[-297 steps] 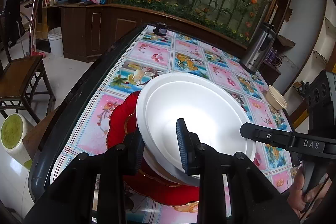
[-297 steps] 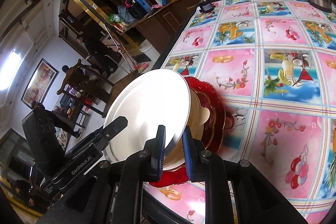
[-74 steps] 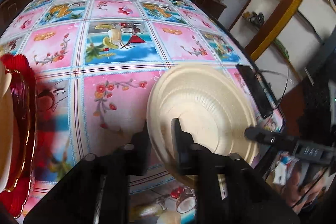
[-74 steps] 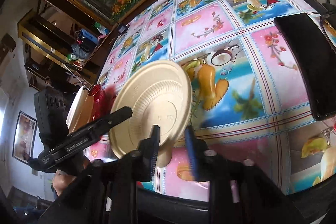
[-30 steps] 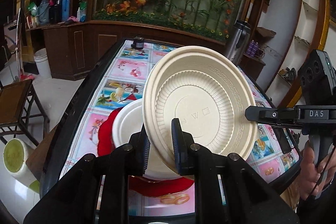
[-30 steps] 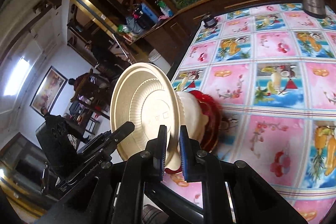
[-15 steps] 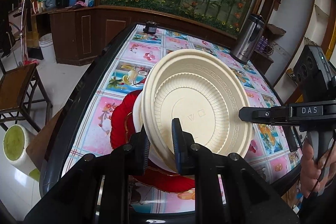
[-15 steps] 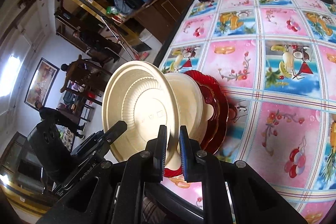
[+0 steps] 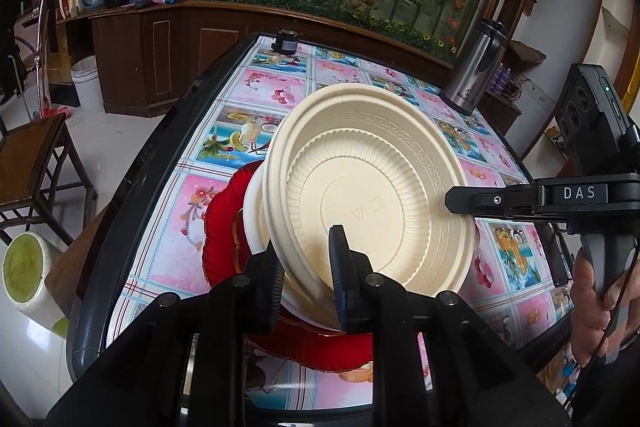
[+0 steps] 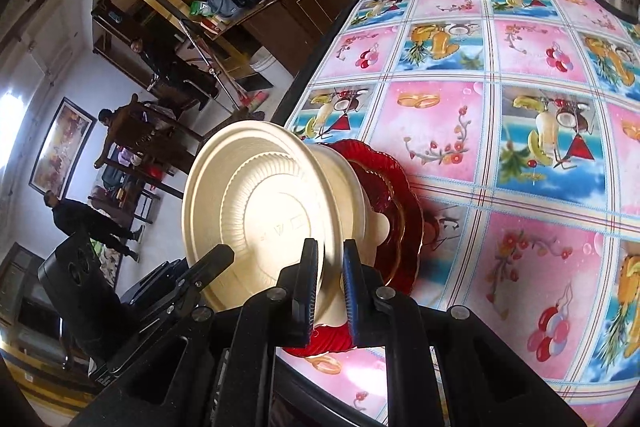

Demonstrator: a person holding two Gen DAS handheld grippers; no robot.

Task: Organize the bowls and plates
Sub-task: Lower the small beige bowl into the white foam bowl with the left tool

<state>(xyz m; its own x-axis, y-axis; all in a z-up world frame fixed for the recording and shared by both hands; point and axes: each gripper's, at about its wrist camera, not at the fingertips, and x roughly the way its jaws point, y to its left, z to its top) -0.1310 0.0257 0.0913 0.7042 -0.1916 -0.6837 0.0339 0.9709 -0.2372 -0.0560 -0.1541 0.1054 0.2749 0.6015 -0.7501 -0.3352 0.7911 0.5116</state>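
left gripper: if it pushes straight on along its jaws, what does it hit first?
The left gripper already has the beige bowl pinched at its near rim, so the bowl goes with it. Past that, probably the white plate stacked on the red plate; depth is hard to judge.

Left gripper (image 9: 308,275): matte black frame, silver screw heads, blue-edged pads. Right gripper (image 10: 330,281): same black build; white "DAS" lettering on its side, green indicator light, thin black cable by the hand (image 9: 600,303).
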